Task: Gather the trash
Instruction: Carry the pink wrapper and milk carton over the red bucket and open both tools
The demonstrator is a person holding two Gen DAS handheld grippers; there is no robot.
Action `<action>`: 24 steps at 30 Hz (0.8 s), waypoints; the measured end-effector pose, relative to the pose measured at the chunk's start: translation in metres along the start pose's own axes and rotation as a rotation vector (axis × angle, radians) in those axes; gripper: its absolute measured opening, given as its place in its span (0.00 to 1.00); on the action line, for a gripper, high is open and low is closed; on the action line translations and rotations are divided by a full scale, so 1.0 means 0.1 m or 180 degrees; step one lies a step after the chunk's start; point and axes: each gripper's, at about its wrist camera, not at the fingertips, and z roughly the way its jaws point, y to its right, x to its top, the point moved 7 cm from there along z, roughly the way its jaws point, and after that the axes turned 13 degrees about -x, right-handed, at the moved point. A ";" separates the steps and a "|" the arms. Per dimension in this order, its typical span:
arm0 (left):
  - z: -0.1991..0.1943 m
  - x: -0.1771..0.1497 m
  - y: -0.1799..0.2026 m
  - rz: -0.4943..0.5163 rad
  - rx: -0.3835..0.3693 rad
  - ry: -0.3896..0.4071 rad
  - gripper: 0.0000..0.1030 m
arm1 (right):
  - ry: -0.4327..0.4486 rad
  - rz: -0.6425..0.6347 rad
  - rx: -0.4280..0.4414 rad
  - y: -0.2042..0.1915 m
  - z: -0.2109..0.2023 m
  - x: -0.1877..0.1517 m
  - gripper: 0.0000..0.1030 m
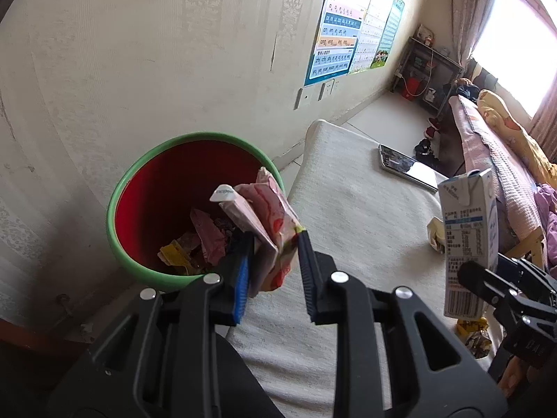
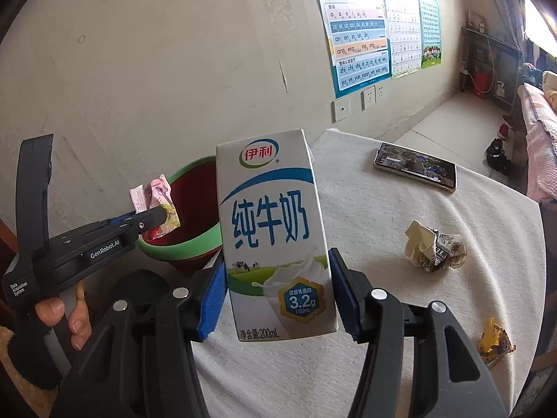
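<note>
A red bin with a green rim (image 1: 163, 160) stands against the wall beside the table and holds several wrappers. My left gripper (image 1: 275, 244) is shut on a squashed pink drink carton (image 1: 268, 216), held above the bin's near right edge. In the right wrist view that carton (image 2: 158, 195) hangs over the bin (image 2: 188, 244), in the left gripper (image 2: 153, 217). My right gripper (image 2: 278, 278) is shut on an upright white and blue milk carton (image 2: 275, 230), lifted over the table's left part. The same milk carton (image 1: 468, 240) shows at the right of the left wrist view.
A white cloth covers the table (image 2: 383, 230). On it lie a phone (image 2: 416, 167), a crumpled paper wad (image 2: 435, 247) and a yellow wrapper (image 2: 494, 343). A bed (image 1: 494, 146) with bedding stands at the right, shoes on the floor beyond. A hand (image 2: 66, 317) grips the left tool.
</note>
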 end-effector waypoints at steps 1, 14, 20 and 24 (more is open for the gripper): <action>0.00 0.00 -0.02 -0.0006 0.0006 0.0003 0.24 | -0.0002 -0.0012 0.0009 -0.01 0.01 0.00 0.52; 0.00 0.03 -0.13 -0.0042 0.0068 0.0015 0.24 | -0.0030 -0.0204 0.0143 -0.26 0.11 0.08 0.52; 0.00 0.04 -0.21 -0.0077 0.0107 0.0016 0.24 | -0.0046 -0.0275 0.0165 -0.37 0.16 0.11 0.52; 0.01 0.05 -0.26 -0.0093 0.0127 0.0015 0.24 | -0.0071 -0.0308 0.0176 -0.43 0.21 0.12 0.52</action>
